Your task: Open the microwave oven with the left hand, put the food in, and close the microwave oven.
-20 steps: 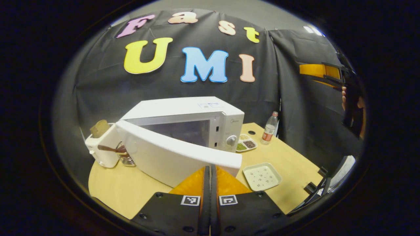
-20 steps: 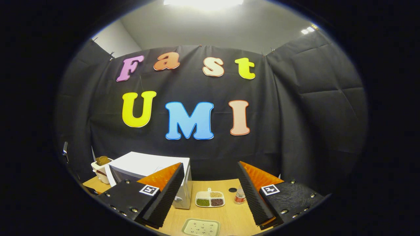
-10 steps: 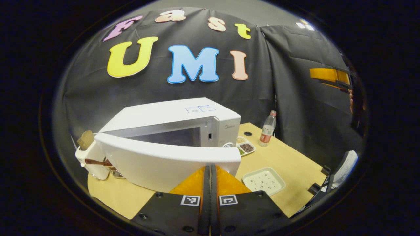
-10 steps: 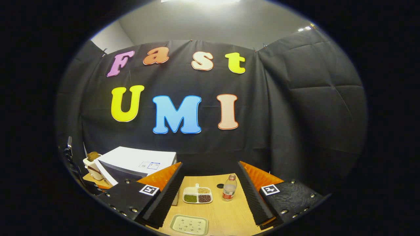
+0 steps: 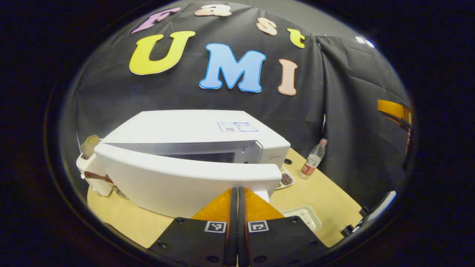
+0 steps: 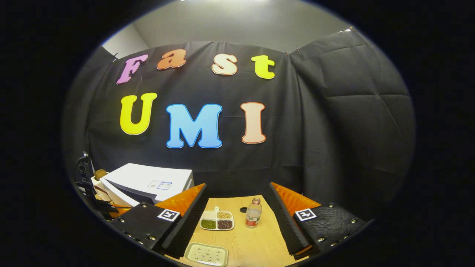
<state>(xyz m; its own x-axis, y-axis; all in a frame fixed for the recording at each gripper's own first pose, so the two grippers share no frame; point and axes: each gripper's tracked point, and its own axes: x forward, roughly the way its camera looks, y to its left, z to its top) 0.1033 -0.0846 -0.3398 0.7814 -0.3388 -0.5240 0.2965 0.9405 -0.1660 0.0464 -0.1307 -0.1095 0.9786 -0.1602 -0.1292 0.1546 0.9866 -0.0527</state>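
The left hand-held gripper [image 5: 237, 193], fingers pressed together, touches the ajar microwave door [image 5: 185, 180]; the right hand-held gripper [image 6: 237, 207] hangs wide above the surface [image 6: 256, 241].

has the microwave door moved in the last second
Yes. The door has swung toward shut: less of the microwave cavity and its dial show past the door's edge.

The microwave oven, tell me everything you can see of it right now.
The microwave oven is a white box that looks like painted metal or plastic, with a small label on its flat top. It stands on the wooden table beside a white toaster. Its door, hinged at the toaster side, stands partly open, showing a dark strip of cavity. The left gripper, fingers together, is at the door's free edge.
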